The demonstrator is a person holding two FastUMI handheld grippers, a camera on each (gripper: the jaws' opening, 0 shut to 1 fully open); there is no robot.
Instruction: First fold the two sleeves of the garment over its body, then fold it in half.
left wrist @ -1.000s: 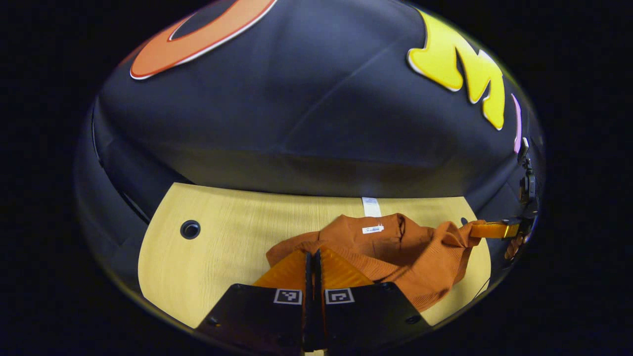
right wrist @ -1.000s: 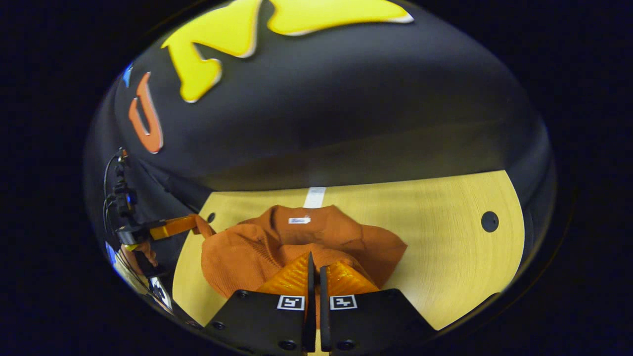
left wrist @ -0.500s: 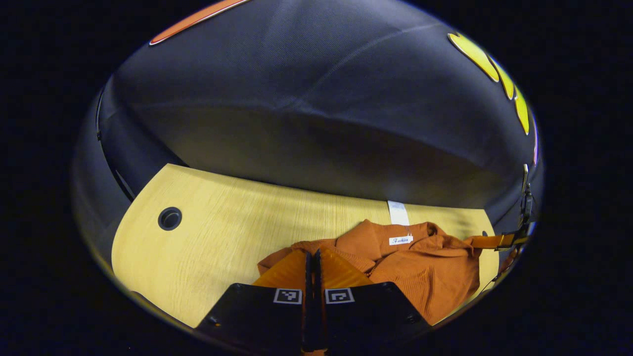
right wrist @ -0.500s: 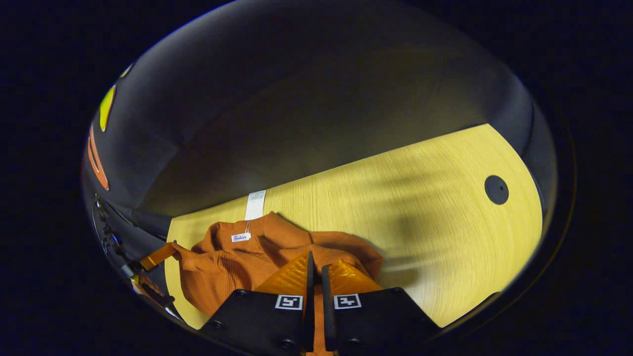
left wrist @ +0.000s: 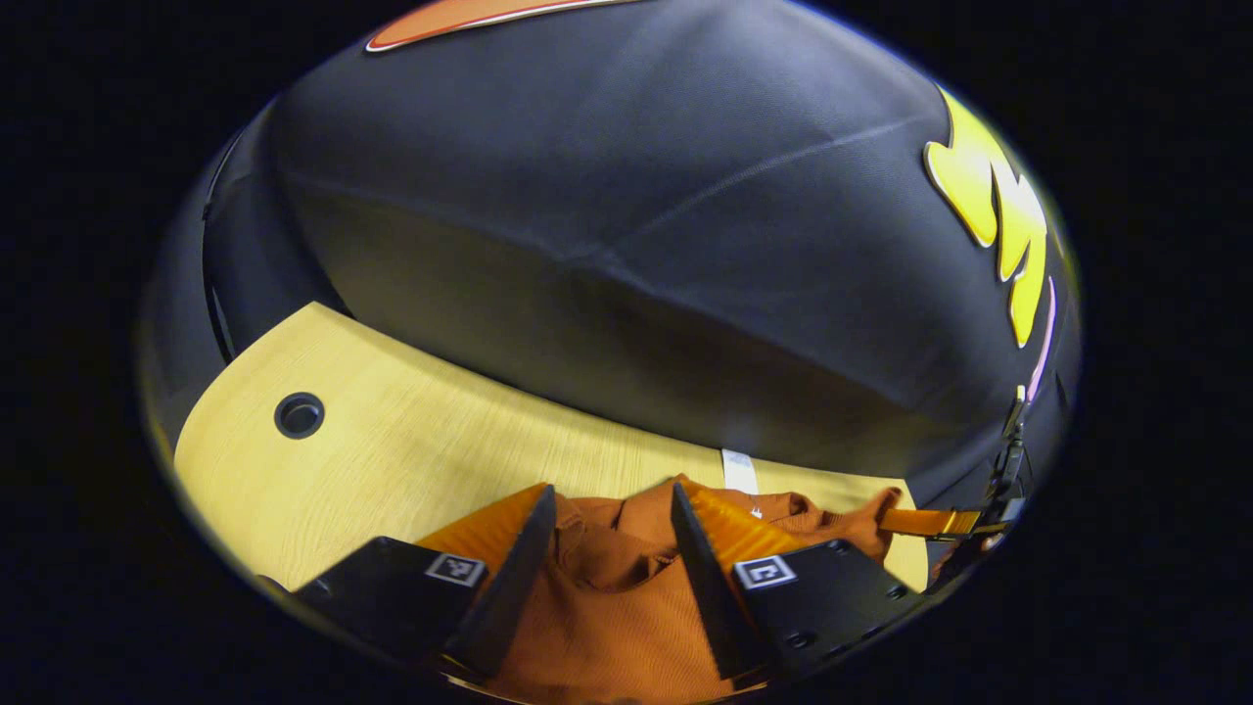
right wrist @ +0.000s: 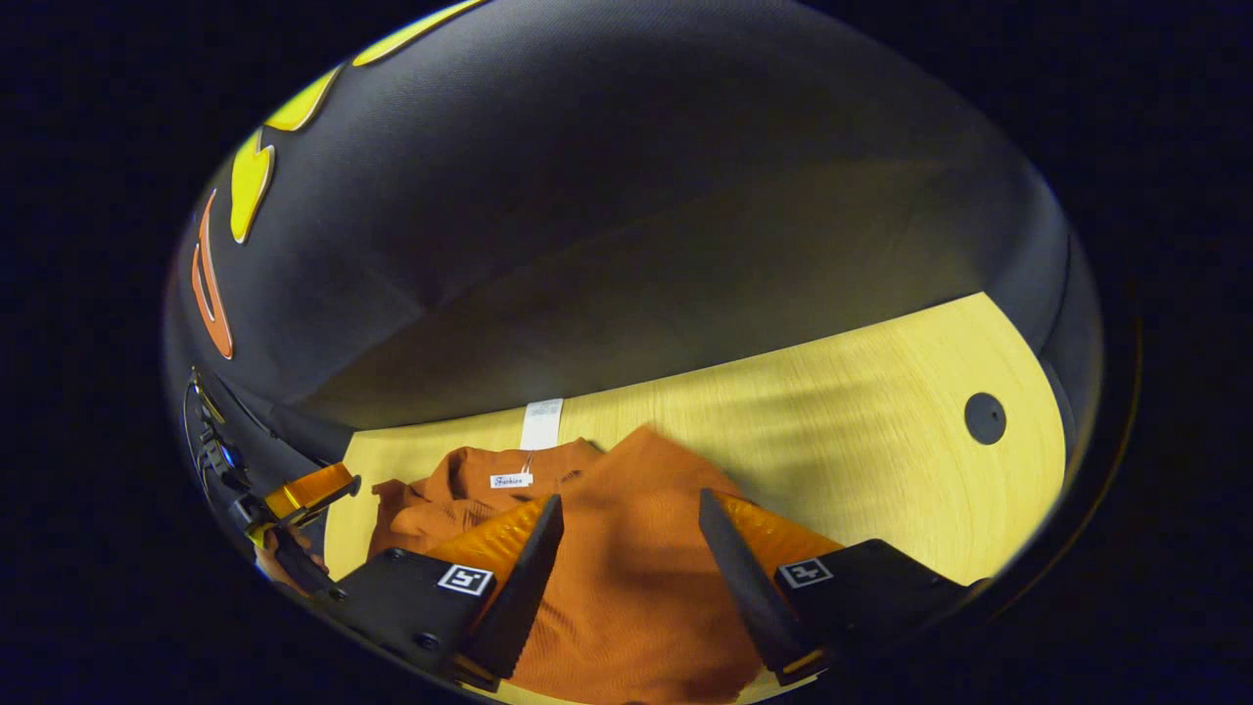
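Lying rumpled on table: one garment; two grippers, left, right, fingers spread, empty.

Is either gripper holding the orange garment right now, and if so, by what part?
Nothing is held. The left gripper and right gripper are both open above the orange garment on the table.

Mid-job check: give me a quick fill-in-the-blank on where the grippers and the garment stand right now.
1. The left gripper has its fingers spread ____ over the orange garment.
2. The right gripper is also ____, with cloth lying between its fingers.
3. The garment lies on a light ____ table.
4. The white tag sits at the garment's ____.

Missing words: open; open; wooden; collar
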